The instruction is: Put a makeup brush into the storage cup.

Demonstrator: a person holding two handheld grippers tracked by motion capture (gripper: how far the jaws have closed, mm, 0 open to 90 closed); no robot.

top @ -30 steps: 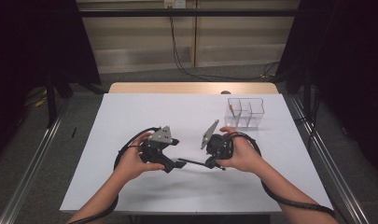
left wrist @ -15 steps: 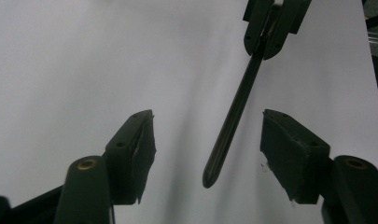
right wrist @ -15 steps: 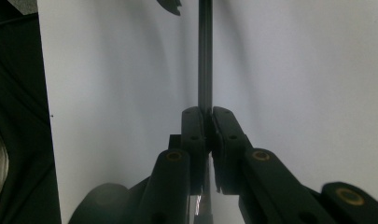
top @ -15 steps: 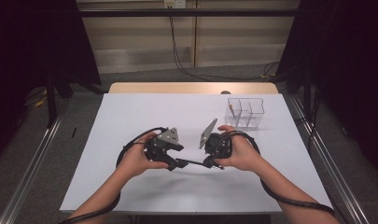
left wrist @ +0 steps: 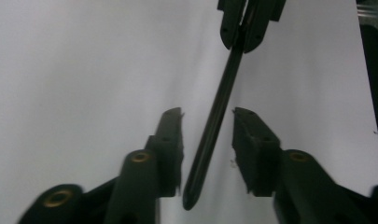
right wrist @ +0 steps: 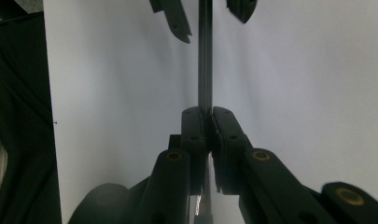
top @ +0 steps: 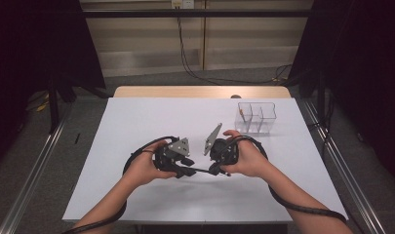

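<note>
Left gripper view looks along the left gripper (left wrist: 207,114), whose jaws have just been closing around a thin black stick (left wrist: 214,121), smooth and straight like a slim pen or rod. The stick runs between the two pads with a gap showing on each side, so they do not yet press on it. Its near end lies low between the jaws; its far end sits clamped in the right gripper (left wrist: 249,25).

Seen from the right gripper view, that gripper's jaws are closed tight on the stick (right wrist: 205,56), which runs straight away toward the left gripper's open tips.

In the high view both hands hold the stick (top: 201,170) level, just above the white table (top: 136,122), near its front middle. It looks light, stiff and probably slick, so a second grip near its free end should steady it; a squeeze off centre could make it pivot.

Farther off, toward the right rear, stands a clear plastic box with three compartments (top: 256,117), well apart. Nothing stands in the way.
</note>
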